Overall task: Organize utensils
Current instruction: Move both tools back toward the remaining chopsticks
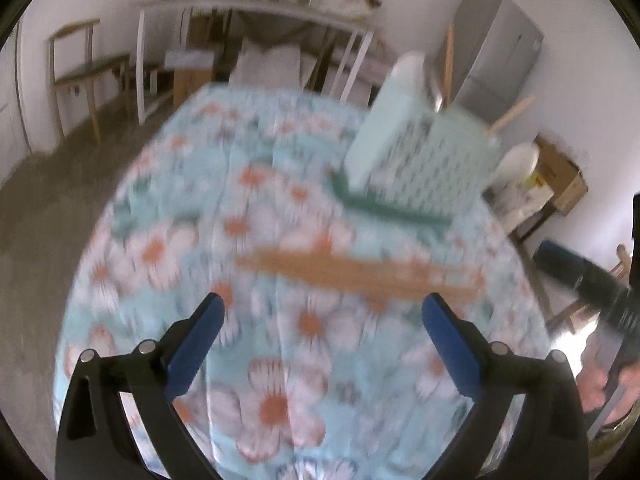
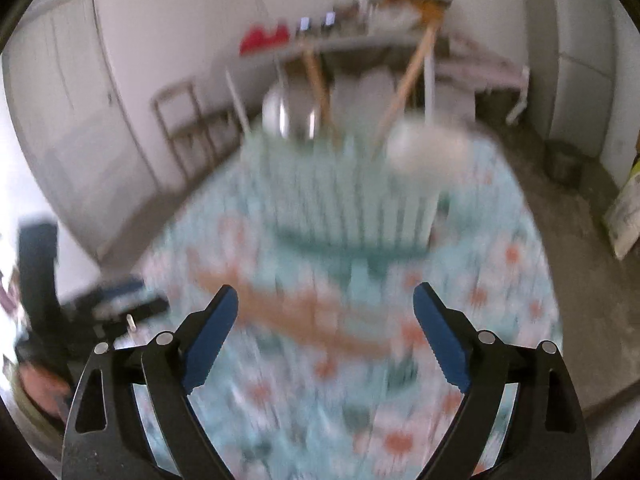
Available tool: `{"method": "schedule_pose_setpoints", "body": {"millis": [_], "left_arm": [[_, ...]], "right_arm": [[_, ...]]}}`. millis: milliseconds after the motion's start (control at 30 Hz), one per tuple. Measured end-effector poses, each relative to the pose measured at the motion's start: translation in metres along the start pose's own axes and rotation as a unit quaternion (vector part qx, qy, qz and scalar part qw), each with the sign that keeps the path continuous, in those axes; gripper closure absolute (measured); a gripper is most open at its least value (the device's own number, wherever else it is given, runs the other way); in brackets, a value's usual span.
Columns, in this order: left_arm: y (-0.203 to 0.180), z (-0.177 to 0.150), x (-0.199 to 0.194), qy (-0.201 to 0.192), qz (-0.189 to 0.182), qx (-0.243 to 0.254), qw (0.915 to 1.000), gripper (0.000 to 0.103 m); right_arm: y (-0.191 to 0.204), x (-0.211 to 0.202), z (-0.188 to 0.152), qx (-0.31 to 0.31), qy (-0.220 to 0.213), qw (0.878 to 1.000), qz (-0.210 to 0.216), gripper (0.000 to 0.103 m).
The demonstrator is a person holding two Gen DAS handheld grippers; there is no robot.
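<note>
Presently, on the floral tablecloth [image 1: 280,184], a bundle of wooden chopsticks [image 1: 360,274] is catalogued lying flat just ahead of the left gripper [image 1: 323,308], whose jaws are held wide with nothing between them; the same blurred bundle is seen before the right gripper [image 2: 326,300], likewise spread and empty. Behind and to the right, a pale green utensil holder [image 1: 416,164] is noted standing upright, already stocked with wooden handles and a white ladle [image 2: 428,148]. The sticks are judged light, stiff and prone to roll apart, and are best pinched across mid-length.
</note>
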State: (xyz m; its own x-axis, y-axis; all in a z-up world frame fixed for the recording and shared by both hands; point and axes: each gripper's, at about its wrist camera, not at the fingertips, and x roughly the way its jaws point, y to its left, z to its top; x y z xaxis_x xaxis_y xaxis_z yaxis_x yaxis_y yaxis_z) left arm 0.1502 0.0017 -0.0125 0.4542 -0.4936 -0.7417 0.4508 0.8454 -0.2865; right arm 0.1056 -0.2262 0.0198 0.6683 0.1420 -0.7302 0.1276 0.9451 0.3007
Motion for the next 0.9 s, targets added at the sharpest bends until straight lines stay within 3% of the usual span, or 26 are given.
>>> {"method": "schedule_pose_setpoints", "body": {"millis": [167, 333, 600, 900], "left_arm": [[0.012, -0.022, 0.024, 0.053, -0.02, -0.05, 0.9971, 0.006], [0.012, -0.029, 0.025, 0.042, -0.018, -0.056, 0.9974, 0.006], [0.023, -0.024, 0.024, 0.037, -0.038, -0.106, 0.9929, 0.006], [0.019, -0.027, 0.024, 0.037, -0.036, -0.077, 0.9957, 0.006]], "right_arm": [[-0.002, 0.028, -0.05, -0.008, 0.083, 0.996, -0.039, 0.018], [-0.006, 0.041, -0.083, -0.014, 0.116, 0.991, -0.07, 0.011], [-0.009, 0.036, -0.097, -0.002, 0.102, 0.993, -0.061, 0.008], [-0.006, 0.026, -0.106, -0.01, 0.08, 0.995, -0.056, 0.008]]}}
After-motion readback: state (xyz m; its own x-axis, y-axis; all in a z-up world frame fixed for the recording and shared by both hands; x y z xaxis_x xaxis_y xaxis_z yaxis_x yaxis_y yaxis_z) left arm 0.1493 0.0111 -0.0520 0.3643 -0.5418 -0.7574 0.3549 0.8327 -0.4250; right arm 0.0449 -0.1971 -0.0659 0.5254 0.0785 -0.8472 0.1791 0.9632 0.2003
